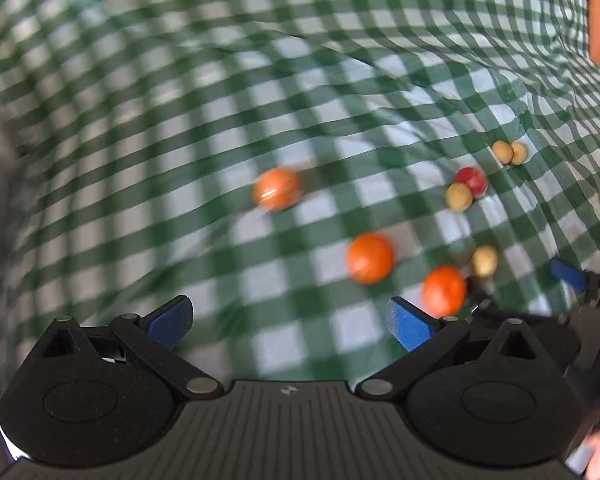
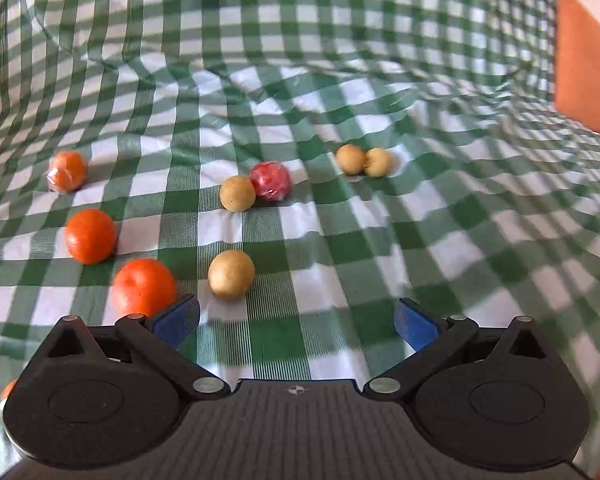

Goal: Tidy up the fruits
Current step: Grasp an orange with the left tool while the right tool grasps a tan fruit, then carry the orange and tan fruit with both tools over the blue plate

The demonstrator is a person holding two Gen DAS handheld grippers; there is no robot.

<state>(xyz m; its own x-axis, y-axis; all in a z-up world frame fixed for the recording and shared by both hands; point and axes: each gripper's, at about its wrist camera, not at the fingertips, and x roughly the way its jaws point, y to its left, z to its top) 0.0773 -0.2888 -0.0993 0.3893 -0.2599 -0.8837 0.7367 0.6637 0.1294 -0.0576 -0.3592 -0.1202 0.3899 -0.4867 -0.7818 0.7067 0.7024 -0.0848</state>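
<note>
Loose fruits lie on a green checked cloth (image 2: 340,240). Three oranges show in the right wrist view: a wrapped one (image 2: 67,171), a middle one (image 2: 91,235) and a near one (image 2: 144,287) just beyond the left finger. A red fruit (image 2: 270,181) touches a tan fruit (image 2: 238,193); another tan fruit (image 2: 231,273) lies nearer and a tan pair (image 2: 363,160) farther. My right gripper (image 2: 296,322) is open and empty above the cloth. My left gripper (image 1: 290,322) is open and empty; the oranges (image 1: 370,258) lie ahead of it to the right, and the right gripper's blue finger (image 1: 568,274) shows at the edge.
The cloth is wrinkled, with raised folds toward the back (image 2: 260,80). An orange surface (image 2: 584,80) stands at the far right edge. A bit of something orange (image 2: 9,389) peeks out at the lower left.
</note>
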